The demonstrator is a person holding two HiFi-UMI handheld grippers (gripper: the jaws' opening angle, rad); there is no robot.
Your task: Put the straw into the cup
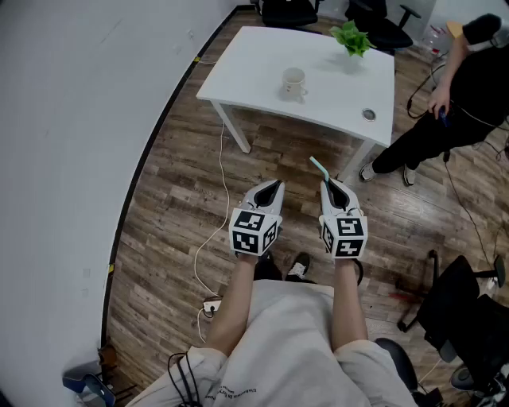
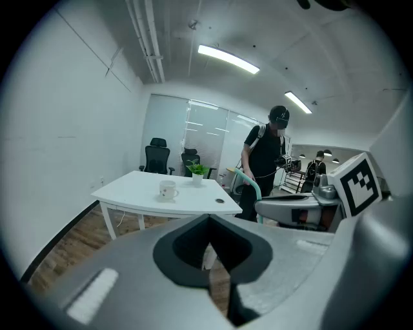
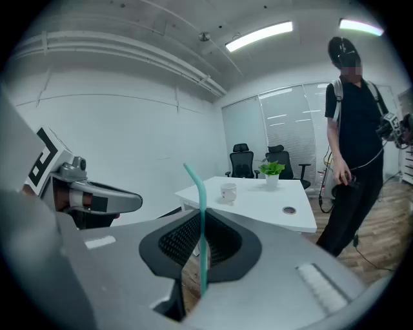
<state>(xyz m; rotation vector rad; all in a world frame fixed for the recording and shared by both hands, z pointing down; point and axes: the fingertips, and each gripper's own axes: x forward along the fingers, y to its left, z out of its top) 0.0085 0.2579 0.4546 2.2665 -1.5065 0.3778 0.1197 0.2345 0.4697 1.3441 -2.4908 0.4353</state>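
A white cup (image 1: 294, 82) stands near the middle of a white table (image 1: 254, 71), well ahead of both grippers. My right gripper (image 1: 328, 186) is shut on a teal bendy straw (image 1: 319, 167), which sticks up out of its jaws over the wooden floor. In the right gripper view the straw (image 3: 201, 225) rises upright between the jaws, with the cup (image 3: 228, 191) far beyond it. Beside it on the left, my left gripper (image 1: 273, 187) is shut and holds nothing. From the left gripper view, the cup (image 2: 168, 189) and the straw (image 2: 252, 184) both show.
A small potted plant (image 1: 351, 38) and a round grommet (image 1: 368, 114) are on the table. A person in black (image 1: 453, 103) stands at its right end. A white cable (image 1: 213, 230) runs to a power strip (image 1: 211, 304). Office chairs (image 1: 290, 11) stand behind; another chair (image 1: 465, 314) is at right.
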